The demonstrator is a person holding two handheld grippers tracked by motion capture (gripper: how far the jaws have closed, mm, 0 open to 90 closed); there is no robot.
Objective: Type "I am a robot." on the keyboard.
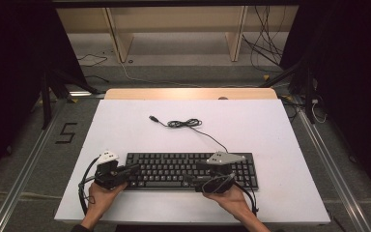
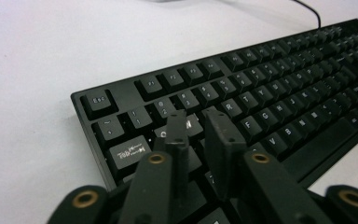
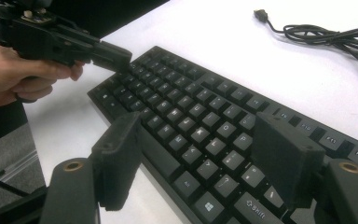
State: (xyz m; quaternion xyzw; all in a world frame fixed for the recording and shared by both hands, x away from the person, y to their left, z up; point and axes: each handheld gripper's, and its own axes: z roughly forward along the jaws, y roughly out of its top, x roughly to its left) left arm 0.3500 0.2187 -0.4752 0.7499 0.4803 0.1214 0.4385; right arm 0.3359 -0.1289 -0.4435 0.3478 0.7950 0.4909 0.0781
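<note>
A black keyboard lies flat on the white table near its front edge. Its cable runs back in a loose coil to a free USB plug. My left gripper hovers over the keyboard's left end, its jaws all but together above the Q and W keys, with nothing held. My right gripper points left over the keyboard's lower middle. In the right gripper view its jaws stand wide apart above the keys, and the left gripper shows at the far corner.
A wooden strip edges the table's far side, and beyond it stand a wooden frame and loose floor cables. Metal rails flank the table. The coiled cable lies behind the keyboard.
</note>
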